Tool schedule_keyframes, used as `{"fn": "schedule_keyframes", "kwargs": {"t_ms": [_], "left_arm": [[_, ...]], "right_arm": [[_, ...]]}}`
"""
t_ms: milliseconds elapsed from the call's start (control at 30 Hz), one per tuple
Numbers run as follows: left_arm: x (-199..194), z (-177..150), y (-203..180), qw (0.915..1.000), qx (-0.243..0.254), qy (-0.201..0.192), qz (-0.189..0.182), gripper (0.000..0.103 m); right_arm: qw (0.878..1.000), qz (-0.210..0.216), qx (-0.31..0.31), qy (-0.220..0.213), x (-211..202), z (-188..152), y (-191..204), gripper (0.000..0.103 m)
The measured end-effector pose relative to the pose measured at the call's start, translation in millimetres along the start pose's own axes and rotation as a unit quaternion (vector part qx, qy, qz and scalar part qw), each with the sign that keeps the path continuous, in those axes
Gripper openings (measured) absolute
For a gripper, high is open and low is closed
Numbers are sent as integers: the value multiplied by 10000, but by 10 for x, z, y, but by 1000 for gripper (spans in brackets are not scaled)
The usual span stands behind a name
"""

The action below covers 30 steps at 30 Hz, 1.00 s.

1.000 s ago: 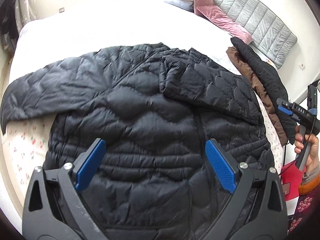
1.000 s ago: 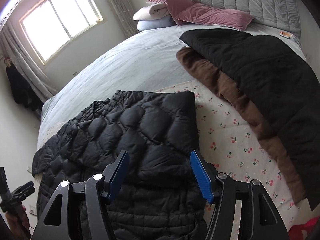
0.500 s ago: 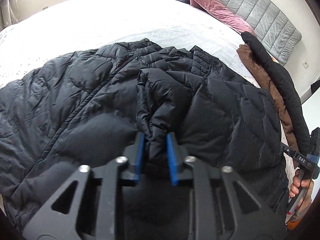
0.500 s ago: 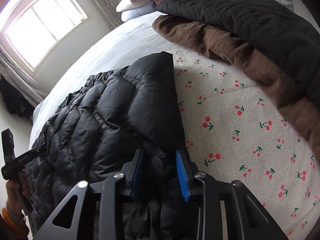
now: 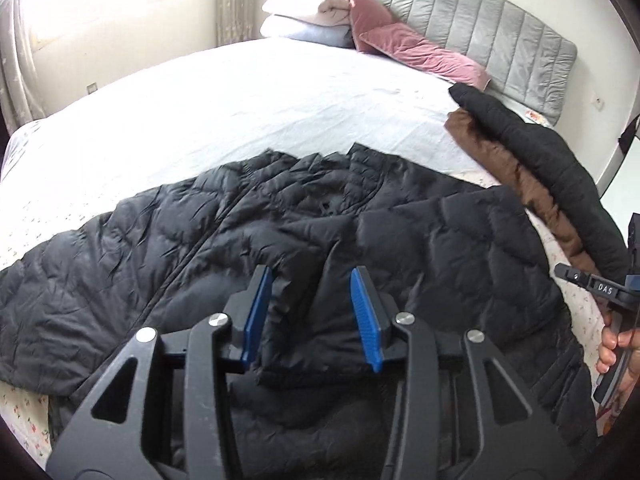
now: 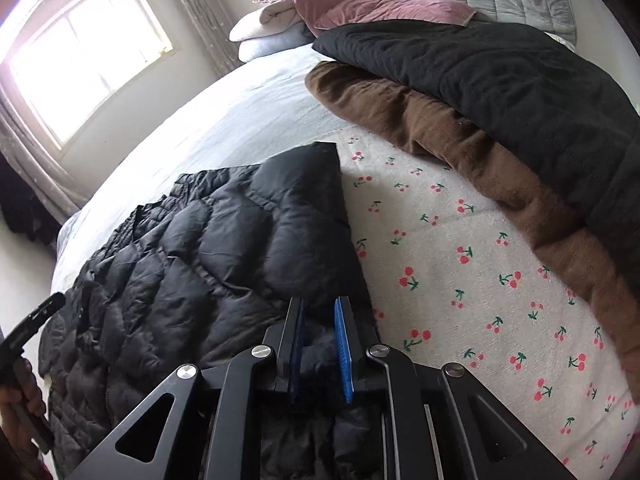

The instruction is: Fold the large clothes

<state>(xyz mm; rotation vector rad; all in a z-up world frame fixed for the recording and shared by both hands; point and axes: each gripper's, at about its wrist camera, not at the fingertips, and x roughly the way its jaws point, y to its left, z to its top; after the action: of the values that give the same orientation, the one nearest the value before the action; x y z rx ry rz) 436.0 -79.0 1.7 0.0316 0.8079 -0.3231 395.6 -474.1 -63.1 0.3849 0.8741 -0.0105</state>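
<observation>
Bed with white sheet (image 5: 280, 92) spreads ahead of the tongs; cherry-print cover (image 6: 460, 264) just right of the right tongs. Grey padded headboard (image 5: 480, 28) far ahead. Pink pillows (image 5: 416, 52) and pale folded bedding (image 5: 304, 20) against it. Black quilt (image 6: 500, 80) lying on brown blanket (image 6: 440, 128), ahead-right. Bright window (image 6: 88, 64) far ahead-left, with curtain (image 6: 196, 12) beside it.

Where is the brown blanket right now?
In the right wrist view the brown blanket lies on the right side of the bed, tucked under the black quilt, apart from the black puffy jacket on its left.
</observation>
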Motion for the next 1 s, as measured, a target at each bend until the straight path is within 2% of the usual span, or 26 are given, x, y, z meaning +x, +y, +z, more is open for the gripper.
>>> {"fn": "schedule_keyframes", "kwargs": {"t_ms": [100, 133, 200, 233, 267, 333, 400, 467, 500, 567, 633, 833, 1000], "left_arm": [[245, 25, 6, 9998, -34, -3, -185, 43], [373, -6, 44, 9998, -78, 62, -160, 43], [665, -111, 166, 9987, -205, 437, 180, 43], [747, -183, 263, 9976, -366, 557, 204, 43], [745, -232, 361, 9969, -601, 499, 37, 43], [656, -272, 460, 9948, -889, 451, -201, 43], [536, -275, 446, 9948, -814, 559, -237, 50], [345, -274, 387, 9962, -636, 586, -123, 80], [219, -289, 365, 9972, -549, 510, -62, 84], [-27, -323, 364, 9982, -454, 396, 4, 85], [-246, -366, 400, 9978, -491, 439, 45, 86], [-843, -575, 722, 9943, -888, 568, 178, 95], [-1258, -798, 1158, 9867, -1412, 677, 447, 95]], "right_arm": [[9998, 140, -150, 20, 3, -11, 189, 19], [9997, 187, -153, 73, 37, -26, 220, 21], [9996, 178, -91, 217, 158, -70, 228, 22], [9995, 106, -48, 306, 236, -100, 202, 23], [9993, 24, 9, 377, 306, -130, 152, 23], [9986, 69, 216, 471, 383, -172, 35, 22], [9984, 80, 322, 460, 312, -172, 5, 23], [9989, 18, 200, 434, 176, -164, 74, 25], [9990, 39, 158, 405, 93, -162, 115, 28], [9992, 118, 100, 358, -102, -166, 214, 38], [9994, 110, 42, 332, -290, -191, 322, 59], [9990, 93, -304, 320, -779, -377, 651, 70], [9984, 88, -501, 226, -1030, -566, 836, 76]]}}
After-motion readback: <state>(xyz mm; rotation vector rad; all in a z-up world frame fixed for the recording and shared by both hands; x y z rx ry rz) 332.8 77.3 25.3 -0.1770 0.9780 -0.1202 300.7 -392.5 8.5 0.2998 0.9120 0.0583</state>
